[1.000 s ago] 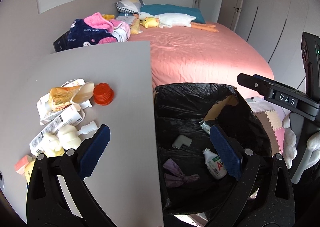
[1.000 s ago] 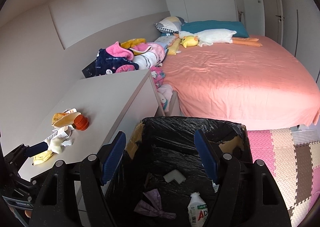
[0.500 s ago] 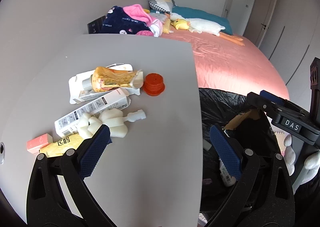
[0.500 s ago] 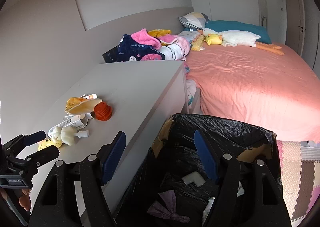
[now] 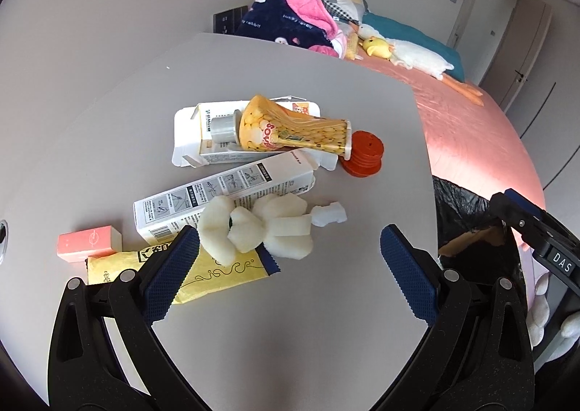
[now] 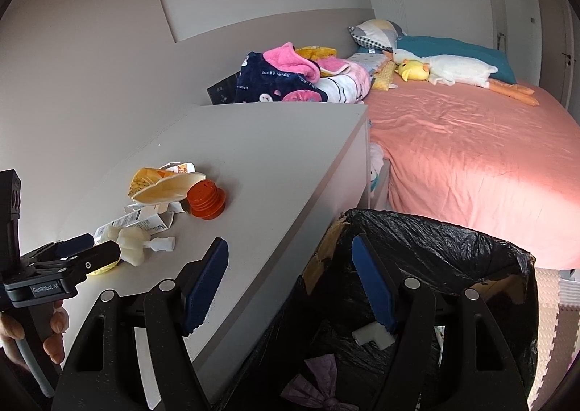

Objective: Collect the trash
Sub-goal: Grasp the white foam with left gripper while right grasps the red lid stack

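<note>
Trash lies on the grey table (image 5: pixel 326 302): white foam pieces (image 5: pixel 261 226), a long white carton (image 5: pixel 224 200), a yellow snack bag (image 5: pixel 293 133), an orange lid (image 5: pixel 362 153), a yellow wrapper (image 5: pixel 203 273) and a small pink box (image 5: pixel 88 242). My left gripper (image 5: pixel 290 273) is open and empty just in front of the foam pieces. My right gripper (image 6: pixel 290 280) is open and empty between the table edge and the black-lined bin (image 6: pixel 453 248). The foam (image 6: pixel 132 246) and lid (image 6: pixel 206 200) also show in the right wrist view.
A flattened white box (image 5: pixel 188 139) lies under the snack bag. The bin holds a white piece (image 6: pixel 373 335) and a purple scrap (image 6: pixel 315 374). A pink bed (image 6: pixel 471 150) with clothes (image 6: pixel 290 77) and a plush goose (image 6: pixel 453 70) lies beyond.
My left gripper has swung left from over the bin to the trash pile on the table and come closer to the foam. My right gripper has shifted left toward the table edge.
</note>
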